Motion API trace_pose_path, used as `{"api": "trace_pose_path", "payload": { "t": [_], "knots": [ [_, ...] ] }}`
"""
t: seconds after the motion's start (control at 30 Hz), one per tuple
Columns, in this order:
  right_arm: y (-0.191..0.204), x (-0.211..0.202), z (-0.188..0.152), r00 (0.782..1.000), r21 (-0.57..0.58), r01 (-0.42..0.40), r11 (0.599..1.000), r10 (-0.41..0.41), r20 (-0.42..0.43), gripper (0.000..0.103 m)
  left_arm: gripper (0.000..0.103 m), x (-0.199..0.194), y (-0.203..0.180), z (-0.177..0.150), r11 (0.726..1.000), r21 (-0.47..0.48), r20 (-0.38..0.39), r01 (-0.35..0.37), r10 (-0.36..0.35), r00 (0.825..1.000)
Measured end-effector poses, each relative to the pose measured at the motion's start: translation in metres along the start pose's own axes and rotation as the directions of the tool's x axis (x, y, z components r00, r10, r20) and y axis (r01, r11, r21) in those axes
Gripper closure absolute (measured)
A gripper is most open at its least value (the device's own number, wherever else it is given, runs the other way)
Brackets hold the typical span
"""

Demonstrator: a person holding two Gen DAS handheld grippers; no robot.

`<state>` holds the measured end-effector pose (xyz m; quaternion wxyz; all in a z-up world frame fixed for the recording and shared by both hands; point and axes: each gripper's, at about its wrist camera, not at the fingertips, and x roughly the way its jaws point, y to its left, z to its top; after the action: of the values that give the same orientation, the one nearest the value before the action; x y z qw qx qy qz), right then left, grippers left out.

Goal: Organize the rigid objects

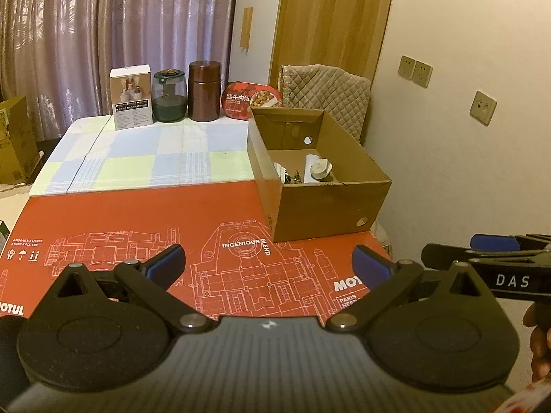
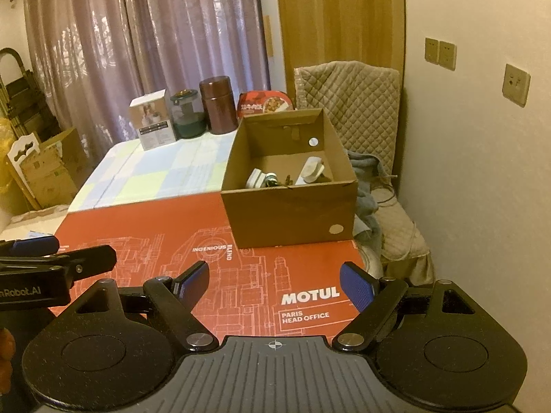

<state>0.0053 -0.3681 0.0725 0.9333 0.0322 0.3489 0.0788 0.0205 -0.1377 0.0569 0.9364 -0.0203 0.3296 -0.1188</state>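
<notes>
on the far left of the checked pastel tablecloth (image 1: 137, 158) stands a white printed carton (image 1: 132, 97), then a green-based glass jar (image 1: 169, 96), a tall brown metal canister (image 1: 204, 91) and a red oval ready-meal tub (image 1: 251, 99), all in a row along the back edge. nearer, a flat red motul-printed cardboard sheet (image 2: 172, 241) covers the table. the left gripper (image 1: 268, 265) hovers over it, its jaws wide apart and empty. to the right sits the open brown cardboard box (image 2: 289, 213), with small white rigid items (image 2: 311, 170) on its floor. the right gripper (image 2: 274, 284) hangs rightmost, jaws likewise apart, gripping nothing.
</notes>
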Motion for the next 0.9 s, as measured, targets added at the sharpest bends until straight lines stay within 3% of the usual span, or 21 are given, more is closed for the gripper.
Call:
{"api": "trace_pose_path", "payload": {
  "t": [0.9],
  "knots": [
    [-0.0098,0.0032,-0.0025,1.000,0.011,0.007,1.000,-0.007,-0.015,0.023,0.001,0.0063,0.0031,-0.0043,1.000,-0.004,-0.009,0.003,-0.003,1.000]
  ]
}}
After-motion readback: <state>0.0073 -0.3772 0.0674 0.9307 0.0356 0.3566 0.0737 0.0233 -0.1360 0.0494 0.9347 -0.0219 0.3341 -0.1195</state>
